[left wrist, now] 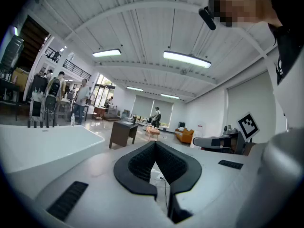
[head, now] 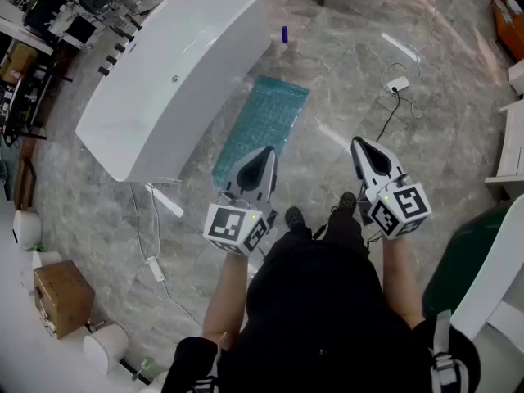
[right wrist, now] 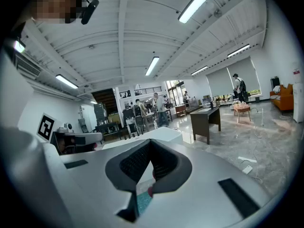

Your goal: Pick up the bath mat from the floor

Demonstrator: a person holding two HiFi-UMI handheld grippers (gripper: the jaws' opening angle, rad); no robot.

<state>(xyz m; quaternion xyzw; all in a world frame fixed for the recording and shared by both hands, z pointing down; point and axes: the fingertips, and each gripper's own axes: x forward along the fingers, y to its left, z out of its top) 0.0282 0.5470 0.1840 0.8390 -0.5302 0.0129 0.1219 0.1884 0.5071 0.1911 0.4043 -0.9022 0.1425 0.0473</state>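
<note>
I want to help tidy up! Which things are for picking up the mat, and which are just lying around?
For the job: bath mat; left tongs and right tongs, both shut and empty.

Just lying about: bathtub, blue bottle, white plug block, cardboard box.

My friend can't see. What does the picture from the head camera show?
A teal bath mat lies flat on the marble floor beside a white bathtub. The person stands near its end, holding the left gripper and right gripper shut and empty.
</note>
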